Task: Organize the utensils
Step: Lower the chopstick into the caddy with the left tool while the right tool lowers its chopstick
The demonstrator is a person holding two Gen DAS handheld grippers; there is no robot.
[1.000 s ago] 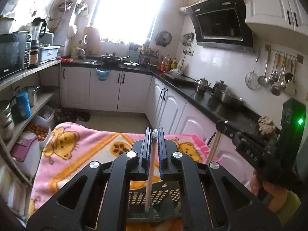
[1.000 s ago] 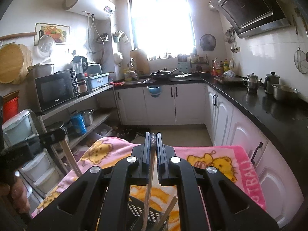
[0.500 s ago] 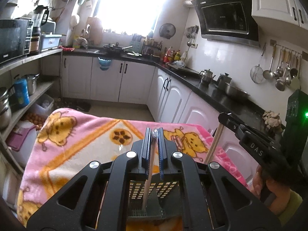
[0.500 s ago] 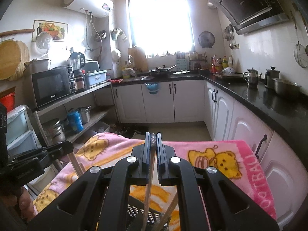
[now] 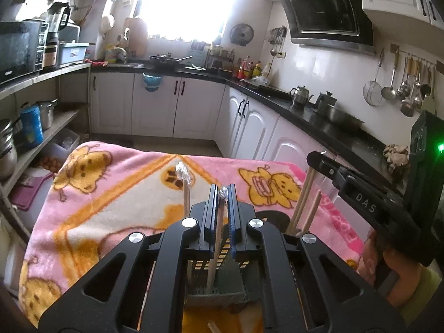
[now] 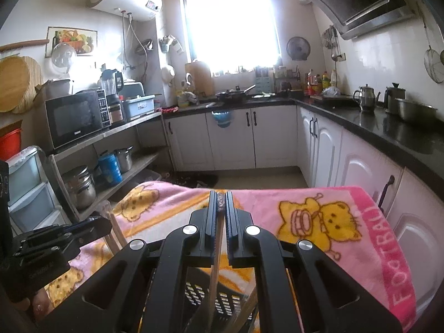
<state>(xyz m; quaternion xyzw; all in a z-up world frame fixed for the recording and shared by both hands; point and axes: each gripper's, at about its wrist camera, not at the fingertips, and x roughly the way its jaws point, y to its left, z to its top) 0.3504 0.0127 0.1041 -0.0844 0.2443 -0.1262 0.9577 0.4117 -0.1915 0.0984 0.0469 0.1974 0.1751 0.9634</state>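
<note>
Wooden chopstick (image 5: 216, 238) clamped in left gripper (image 5: 222, 194); another (image 6: 215, 272) in right gripper (image 6: 221, 197).

Both grippers have sunk, each chopstick (image 5: 215, 245) reaching deeper, seemingly into the slotted basket (image 5: 219, 291).

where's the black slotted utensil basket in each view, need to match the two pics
Left wrist view: the black slotted basket sits at bottom centre, seen between the left gripper arms, with a chopstick standing in it.
Right wrist view: the same basket is at bottom centre, below the right gripper, mostly hidden by its arms.
Shared landmark: the pink cartoon blanket under the basket, and the bright window beyond.
</note>
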